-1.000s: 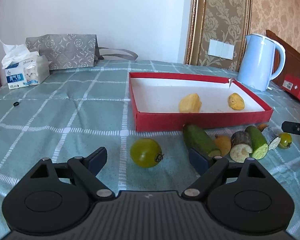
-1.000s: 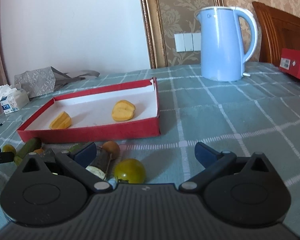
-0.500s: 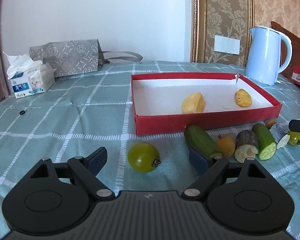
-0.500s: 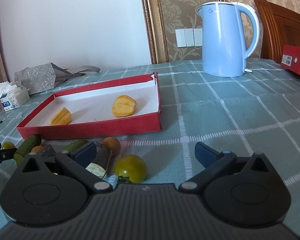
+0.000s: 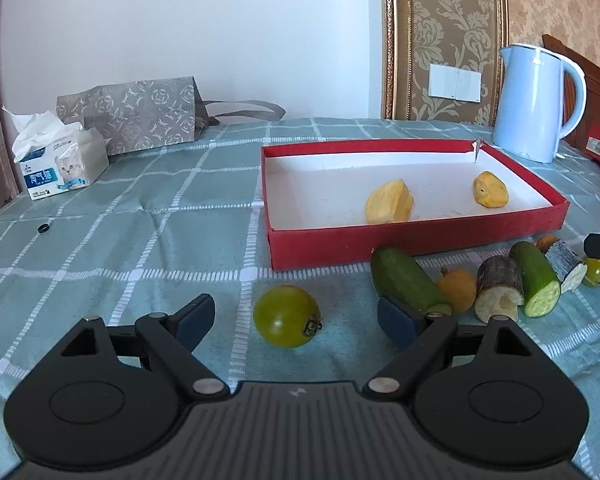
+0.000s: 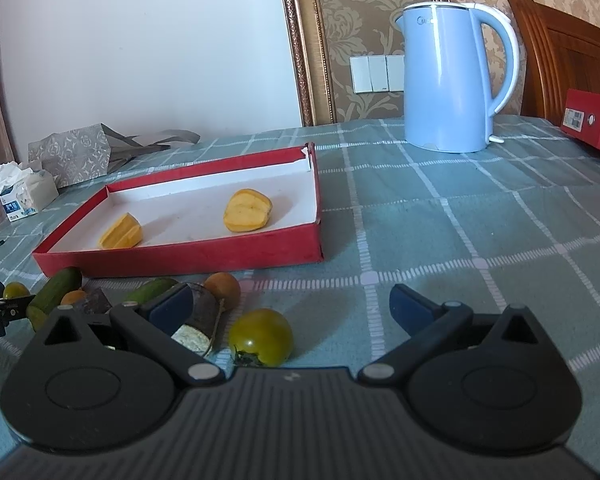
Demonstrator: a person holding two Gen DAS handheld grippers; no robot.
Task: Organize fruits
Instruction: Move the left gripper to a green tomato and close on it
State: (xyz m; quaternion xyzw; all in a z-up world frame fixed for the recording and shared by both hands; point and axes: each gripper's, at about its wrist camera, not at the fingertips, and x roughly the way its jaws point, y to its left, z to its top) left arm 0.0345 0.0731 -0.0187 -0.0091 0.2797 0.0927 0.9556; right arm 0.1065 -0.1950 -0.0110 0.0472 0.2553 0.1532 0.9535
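Observation:
A red box (image 5: 420,240) with a white floor holds two yellow fruit pieces (image 5: 389,202) (image 5: 490,190); the box also shows in the right wrist view (image 6: 180,256). In front of it lie cucumber pieces (image 5: 408,282) (image 5: 536,278), a small orange fruit (image 5: 456,286) and brown root chunks (image 5: 498,286). My left gripper (image 5: 296,314) is open, low over the cloth, with a green tomato (image 5: 286,316) between its fingers, untouched. My right gripper (image 6: 292,306) is open with a second green tomato (image 6: 260,336) between its fingers, nearer the left one.
A blue kettle (image 5: 536,100) stands behind the box at right, with a red carton (image 6: 592,124) and a wooden chair beyond. A tissue pack (image 5: 56,164) and a grey bag (image 5: 140,114) sit at the back left. A small black ring (image 5: 43,228) lies on the checked cloth.
Both grippers have drifted slightly; the views tilted up a little. Both stay open, and the green tomatoes remain between their fingers. No fruit has moved.

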